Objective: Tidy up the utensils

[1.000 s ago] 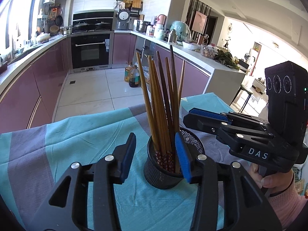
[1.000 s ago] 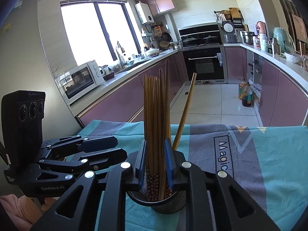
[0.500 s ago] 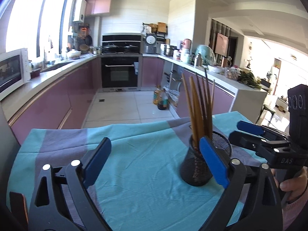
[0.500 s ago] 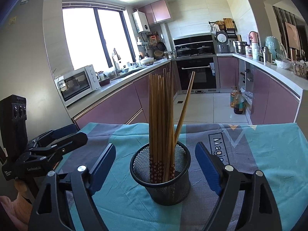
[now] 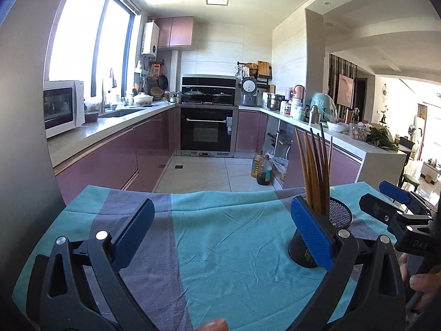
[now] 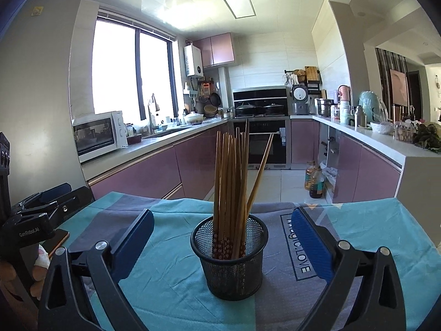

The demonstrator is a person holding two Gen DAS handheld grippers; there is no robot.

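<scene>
A black mesh holder (image 6: 231, 270) stands upright on the teal and grey tablecloth (image 6: 171, 275), with several wooden chopsticks (image 6: 231, 179) standing in it. My right gripper (image 6: 222, 215) faces it, jaws opening wide. The holder sits in the gap between them and the blue pads (image 6: 311, 245) stay clear of it. My left gripper (image 5: 220, 209) is turned away to the left, jaws opening over bare cloth with nothing between them. The holder (image 5: 340, 215) and chopsticks (image 5: 314, 171) show just behind its right finger. Each gripper appears at the edge of the other's view.
A phone-like slab (image 6: 58, 237) lies on the cloth under the left gripper (image 6: 41, 209). A person's hand (image 5: 421, 281) holds the right gripper (image 5: 397, 201). Beyond the table's far edge are kitchen floor, purple cabinets, an oven (image 5: 206, 135) and oil bottles (image 5: 261, 168).
Both grippers opened wide. The right one released the chopstick bundle and drew back a little. The left one swung away to the left, so the holder now sits at its right.
</scene>
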